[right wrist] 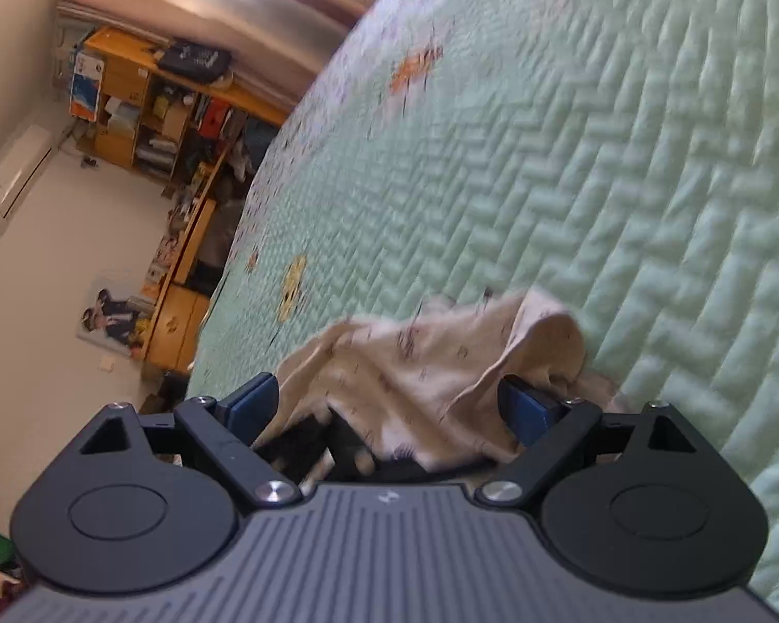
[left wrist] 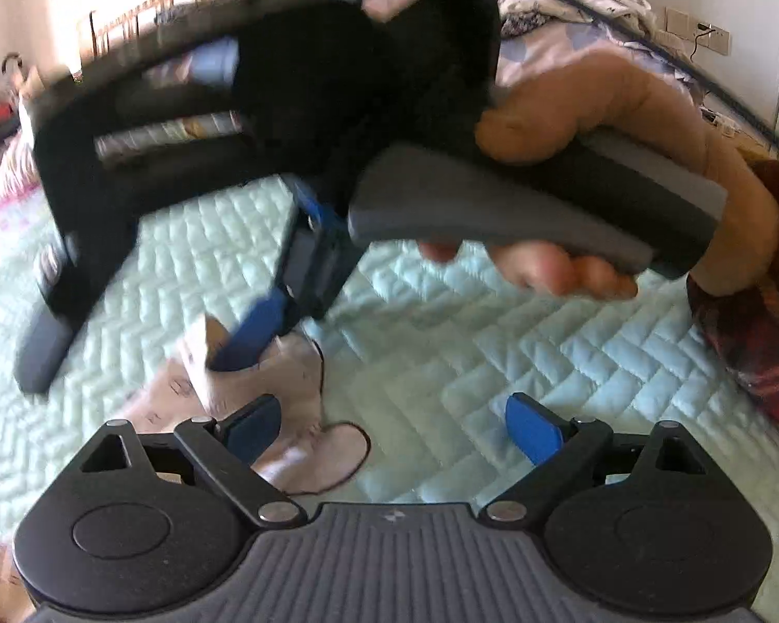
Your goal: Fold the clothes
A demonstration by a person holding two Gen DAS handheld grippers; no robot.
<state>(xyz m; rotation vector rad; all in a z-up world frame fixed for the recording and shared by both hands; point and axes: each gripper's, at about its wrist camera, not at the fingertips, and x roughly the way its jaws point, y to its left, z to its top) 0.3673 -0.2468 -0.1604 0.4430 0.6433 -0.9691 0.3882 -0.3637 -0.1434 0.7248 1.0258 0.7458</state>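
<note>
Garment: we see a small beige garment (right wrist: pixel 415 363), soft thin knit with tiny dark print and dark-edged hems, crumpled on the bed.
Right tool: our right tool (right wrist: pixel 389 410) has its blue pads spread wide, the cloth bunched between them, not pinched.
Left tool: our left tool (left wrist: pixel 394 428) stands apart above the quilt, empty.
Hand: a hand (left wrist: pixel 587 181) grips the grey handle.
Bed: pale green quilt (right wrist: pixel 571 156), padded herringbone stitching.
Room: wooden shelves (right wrist: pixel 145 119), cluttered; white wall.
</note>
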